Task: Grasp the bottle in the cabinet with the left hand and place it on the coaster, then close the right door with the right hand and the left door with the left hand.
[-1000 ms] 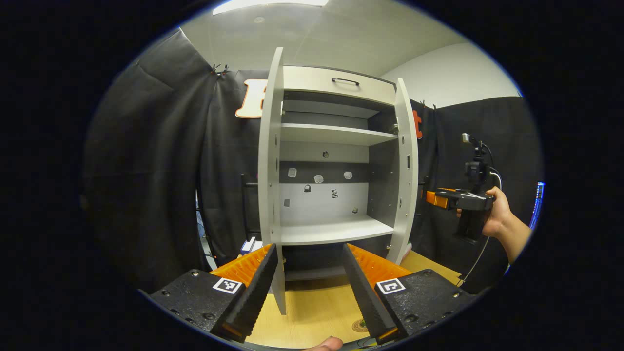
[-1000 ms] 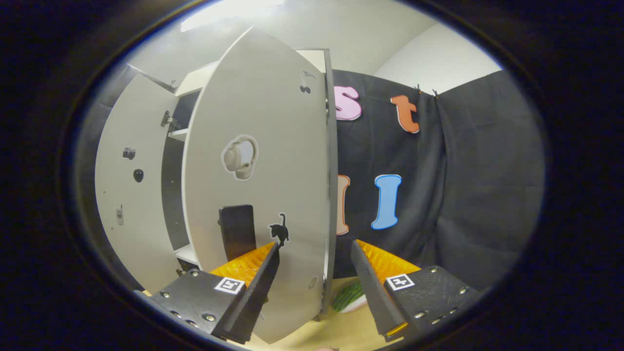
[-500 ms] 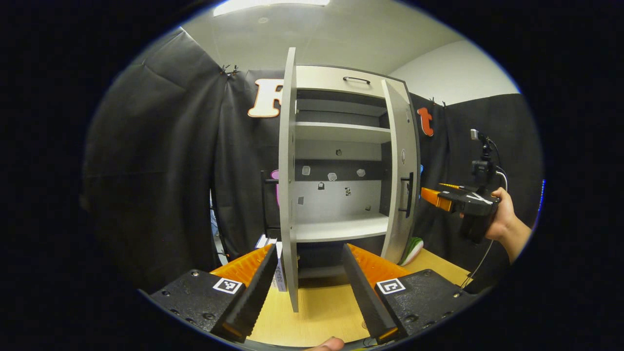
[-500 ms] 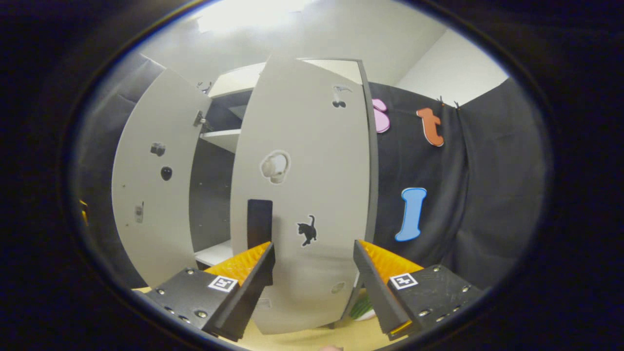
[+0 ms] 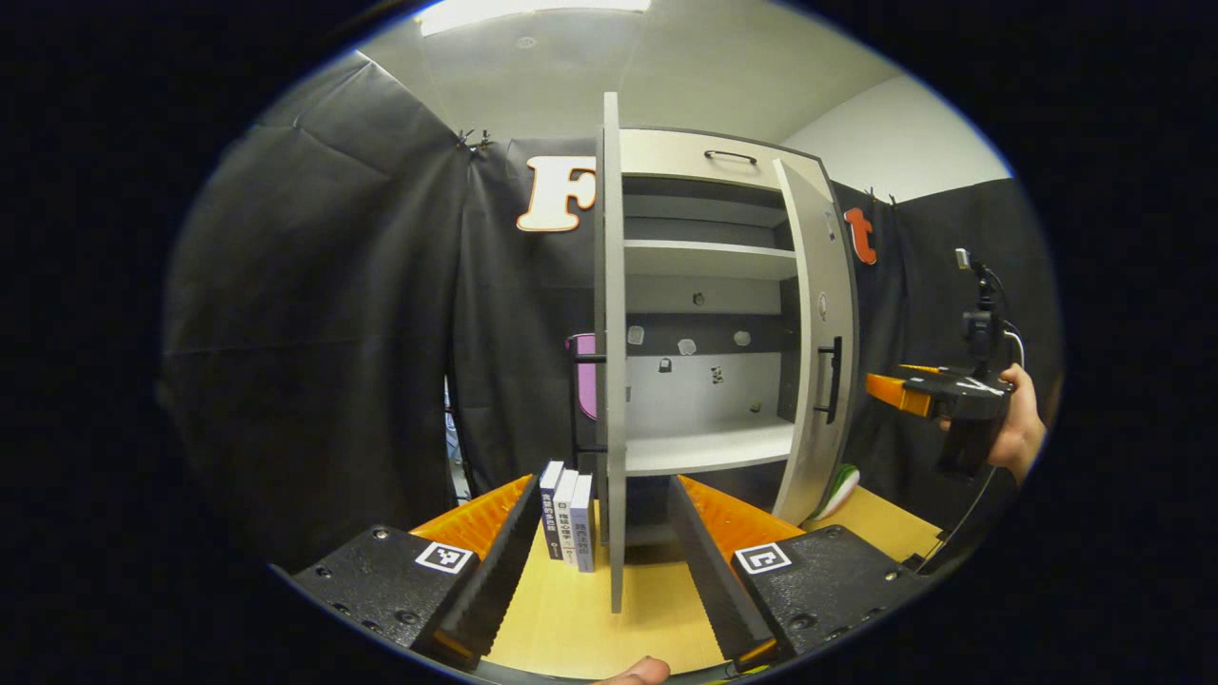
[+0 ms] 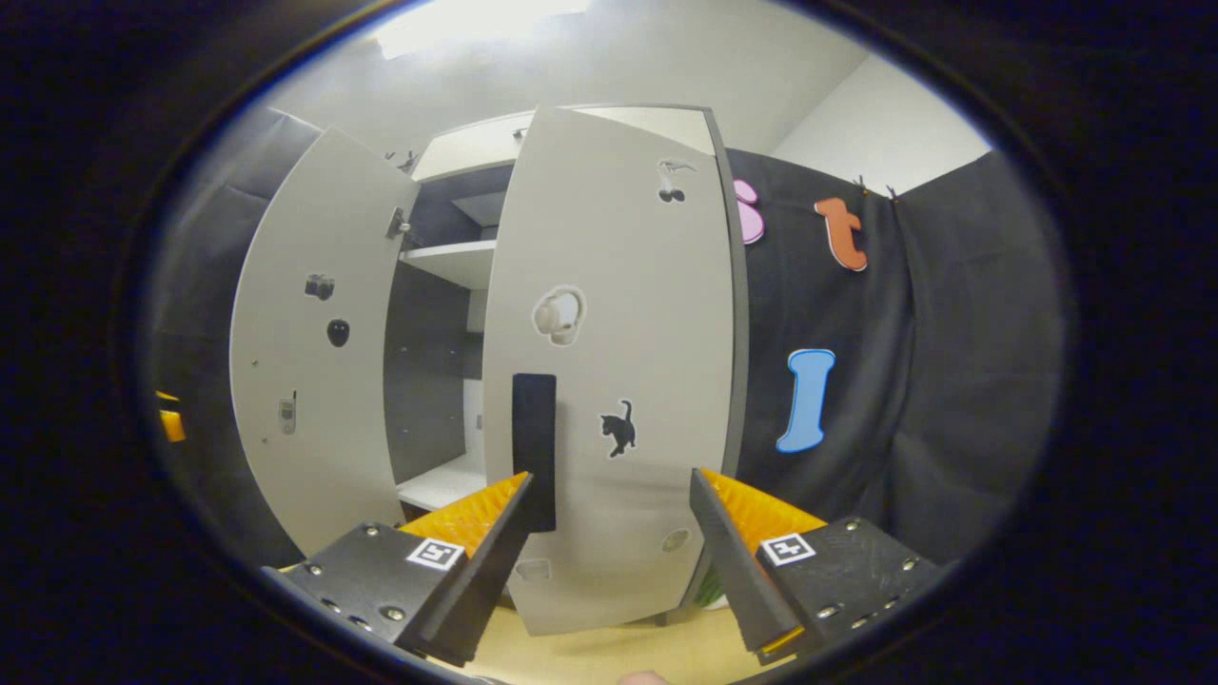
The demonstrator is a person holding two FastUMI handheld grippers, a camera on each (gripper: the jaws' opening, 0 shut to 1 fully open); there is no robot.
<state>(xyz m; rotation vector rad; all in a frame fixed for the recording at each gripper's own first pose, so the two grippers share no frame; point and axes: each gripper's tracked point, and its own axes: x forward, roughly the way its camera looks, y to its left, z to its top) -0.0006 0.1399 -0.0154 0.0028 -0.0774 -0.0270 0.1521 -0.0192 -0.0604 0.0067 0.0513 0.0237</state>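
Observation:
In the left gripper view the white cabinet stands ahead with bare shelves. Its left door is edge-on, straight out toward me, just beyond my open left gripper. The right door is swung partway in, its dark handle facing outward. Farther right, a hand holds the right gripper pointing at that door. In the right gripper view the right door faces me close up, with its handle above the left finger of my open right gripper. The left door stands wide behind it.
Three books stand upright on the wooden table, left of the left door. A green and white object lies on the table behind the right door. Black cloth walls close in the booth.
The right door has swung further toward shut, with the right gripper following it. The left gripper has shifted left, so the left door is now edge-on between its fingers and the books show.

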